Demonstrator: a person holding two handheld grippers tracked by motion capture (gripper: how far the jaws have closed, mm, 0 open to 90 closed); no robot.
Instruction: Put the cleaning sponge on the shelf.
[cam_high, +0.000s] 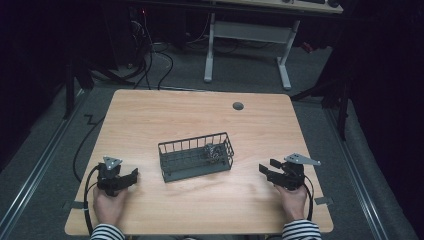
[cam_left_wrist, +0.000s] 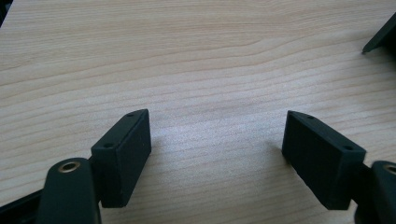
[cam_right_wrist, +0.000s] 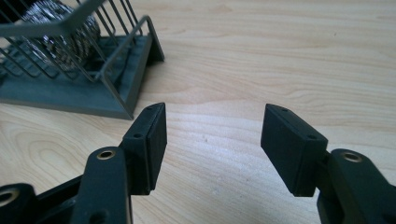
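A dark wire basket sits near the middle of the table, set slightly askew so that its right end lies farther from the person than its left. It has a solid flat base and walls of thin upright bars under a top rail. Inside it, toward the right end, lies a shiny metal scourer, a coiled silvery ball resting on the base against the bars. In the right gripper view the basket fills the upper left corner, with the scourer seen through its bars.

The right gripper rests low on the table to the right of the basket, near it but not touching, held in the person's right hand. Its jaws point left toward the basket's right end and stand spread wide, with bare wood between them and nothing held.

The left gripper lies on the table to the left of the basket, near the front edge, held in the left hand. Its jaws point right and are likewise spread wide over bare tabletop, holding nothing. In the left gripper view, a dark corner at the upper right edge may be the basket's base, though this cannot be told for sure.

Both sleeves are striped. A small round grommet sits in the table's far side, well apart from the basket.
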